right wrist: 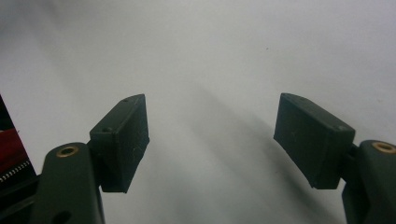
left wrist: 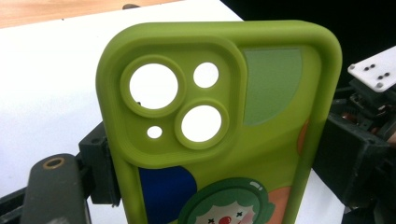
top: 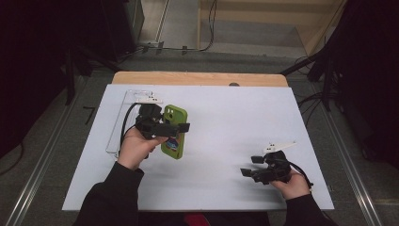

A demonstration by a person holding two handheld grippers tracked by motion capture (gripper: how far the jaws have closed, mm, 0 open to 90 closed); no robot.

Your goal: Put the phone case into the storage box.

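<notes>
Green phone case (left wrist: 219, 140): clamped across its sides in the left gripper (top: 162, 127) over the white table (top: 226, 117), pickup done, placement pending; right gripper (top: 251, 165) idle, jaws apart, empty, near the front edge.

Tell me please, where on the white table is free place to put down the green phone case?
The widest bare patch of the white table lies between the green phone case, gripped by the left gripper, and the open right gripper. The far right corner is also bare. The left edge is crowded by a clear tray.
</notes>
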